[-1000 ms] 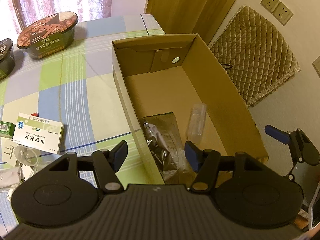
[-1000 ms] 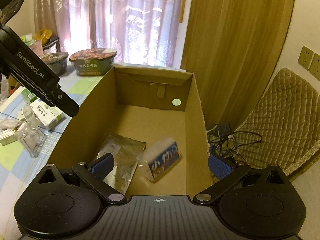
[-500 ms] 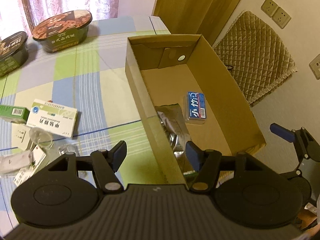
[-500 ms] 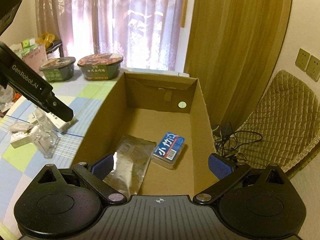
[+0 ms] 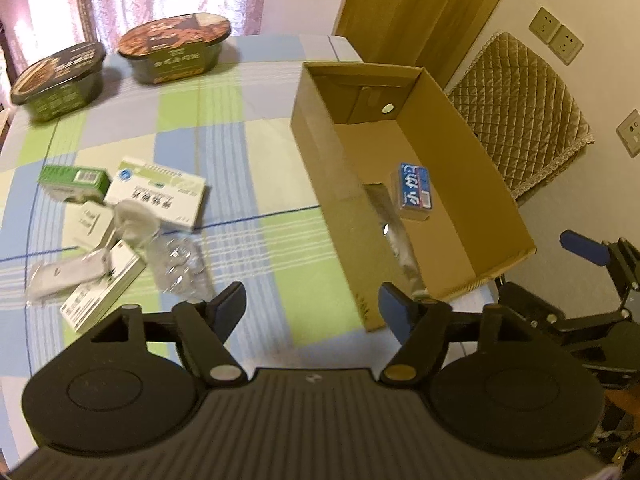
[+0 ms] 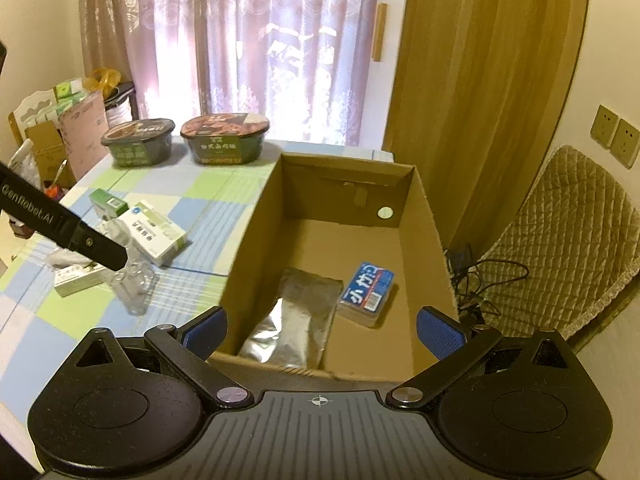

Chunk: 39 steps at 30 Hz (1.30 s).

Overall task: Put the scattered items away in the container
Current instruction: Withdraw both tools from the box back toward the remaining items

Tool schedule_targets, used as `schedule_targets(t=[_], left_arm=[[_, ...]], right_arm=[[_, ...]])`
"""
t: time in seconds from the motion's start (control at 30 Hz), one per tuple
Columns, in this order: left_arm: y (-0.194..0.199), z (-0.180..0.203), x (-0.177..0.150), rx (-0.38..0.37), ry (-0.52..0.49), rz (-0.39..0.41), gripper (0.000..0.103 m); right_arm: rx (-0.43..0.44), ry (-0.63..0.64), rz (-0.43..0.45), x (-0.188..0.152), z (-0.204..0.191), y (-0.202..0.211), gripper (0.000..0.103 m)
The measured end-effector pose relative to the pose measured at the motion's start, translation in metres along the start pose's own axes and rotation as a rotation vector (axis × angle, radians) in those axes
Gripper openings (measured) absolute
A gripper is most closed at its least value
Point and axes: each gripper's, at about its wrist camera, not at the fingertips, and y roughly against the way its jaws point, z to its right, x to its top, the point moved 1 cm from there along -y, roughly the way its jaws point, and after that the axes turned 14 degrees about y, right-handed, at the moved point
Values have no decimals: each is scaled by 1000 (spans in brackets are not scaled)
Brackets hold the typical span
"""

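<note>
Clutter is waiting at the table's left edge: a white medicine box (image 5: pixel 156 193), a green carton (image 5: pixel 74 179) and a crumpled clear plastic bottle (image 5: pixel 180 265) are lying ahead and to the left of the left gripper (image 5: pixel 312 307), which is hanging wide open and empty above the tablecloth, the nearer tool by my judgement. Over the near end of the cardboard box (image 6: pixel 428 240), the right gripper (image 6: pixel 322 330) is gaping, holding nothing; inside are lying a foil pouch (image 6: pixel 296 320) and a blue pack (image 6: pixel 366 294). The bottle's long axis is running roughly away from the left gripper.
</note>
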Motion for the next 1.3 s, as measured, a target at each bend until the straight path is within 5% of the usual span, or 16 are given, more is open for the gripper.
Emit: schedule_targets(t=[0.27, 0.77, 1.3], left_arm=[[33, -44, -34, 27, -8, 58, 87], [70, -180, -115, 192, 97, 85, 99], [49, -218, -108, 209, 82, 64, 99]], right_arm=[[32, 12, 3, 6, -36, 12, 103], [168, 42, -6, 16, -132, 8, 103], [220, 77, -56, 19, -177, -14, 103]])
